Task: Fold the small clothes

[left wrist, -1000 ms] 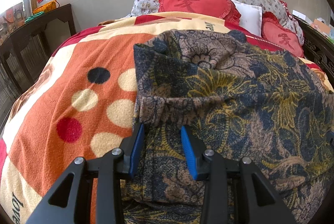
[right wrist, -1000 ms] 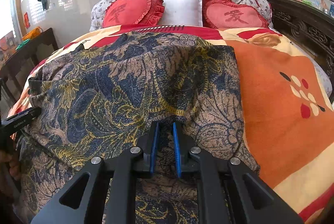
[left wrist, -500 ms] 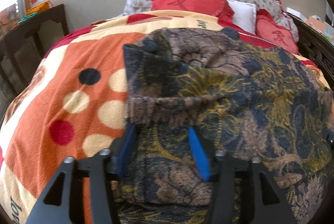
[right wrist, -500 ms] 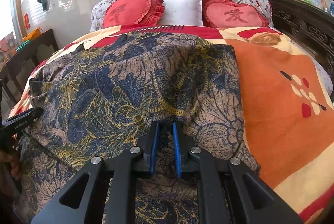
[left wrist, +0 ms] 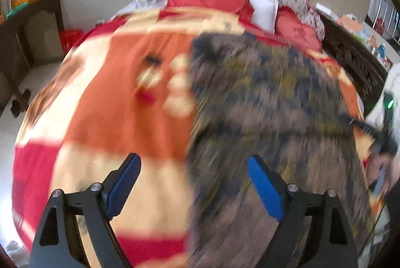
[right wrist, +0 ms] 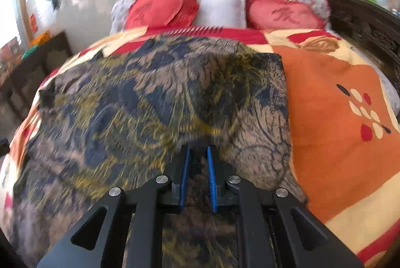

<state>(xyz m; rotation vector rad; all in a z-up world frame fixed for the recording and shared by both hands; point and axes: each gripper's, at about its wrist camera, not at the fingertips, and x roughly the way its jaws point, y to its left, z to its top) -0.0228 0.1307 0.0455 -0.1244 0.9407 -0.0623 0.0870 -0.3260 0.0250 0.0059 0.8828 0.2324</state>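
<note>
Left gripper [left wrist: 192, 183] jaws have just spread wide, dropped the garment [left wrist: 270, 103] edge, empty. Right gripper [right wrist: 197, 178] pinches the fabric — fold laid, left side finished.

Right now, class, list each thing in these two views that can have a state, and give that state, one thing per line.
Left gripper: open, jaws just widened, nothing between the pads.
Right gripper: nearly closed, pinching the garment.
Patterned garment: spread on the blanket, near edge bunched up.
Blanket: spread over the bed.
</note>
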